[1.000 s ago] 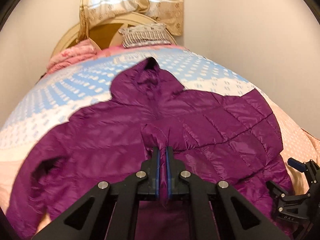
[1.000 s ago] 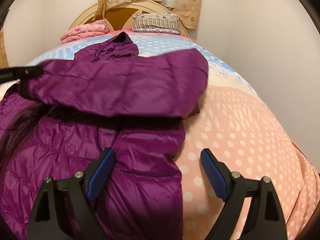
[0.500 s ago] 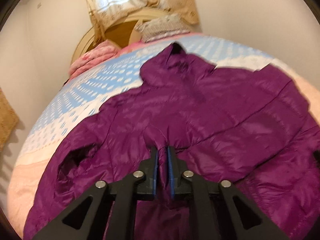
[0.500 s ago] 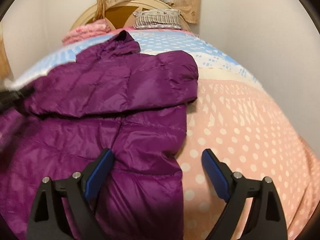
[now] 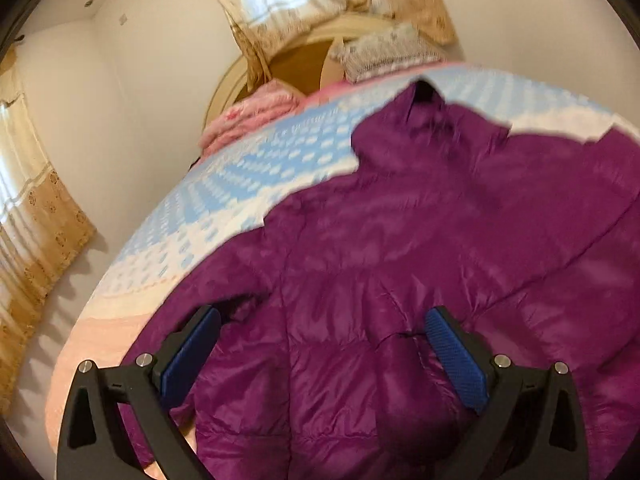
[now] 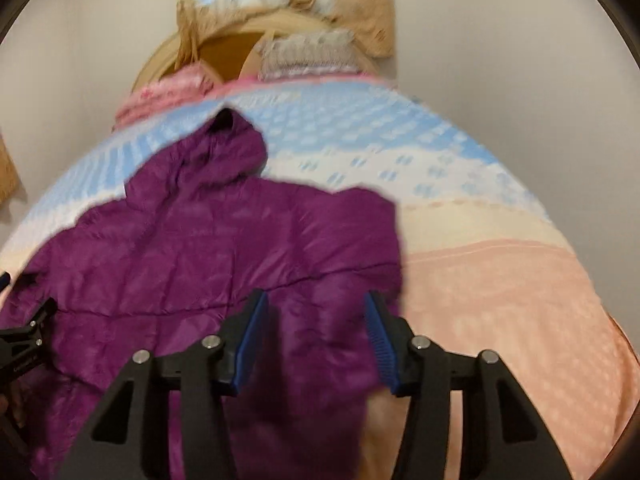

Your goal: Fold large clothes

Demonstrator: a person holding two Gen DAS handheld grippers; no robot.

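Now that our left hand-held gripper [image 5: 320, 354] is springing open and letting the sleeve go, we're leaving the purple jacket [image 5: 420, 280] lying on the bed [image 5: 240, 168], while our right hand-held gripper [image 6: 316, 336] is narrowing, still empty, over the hem.

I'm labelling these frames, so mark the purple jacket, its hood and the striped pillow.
purple jacket [image 5: 420, 280], left wrist view, on the quilted body.
hood [image 6: 224, 152], right wrist view, on its crumpled middle.
striped pillow [image 5: 388, 50], left wrist view, on its front face.
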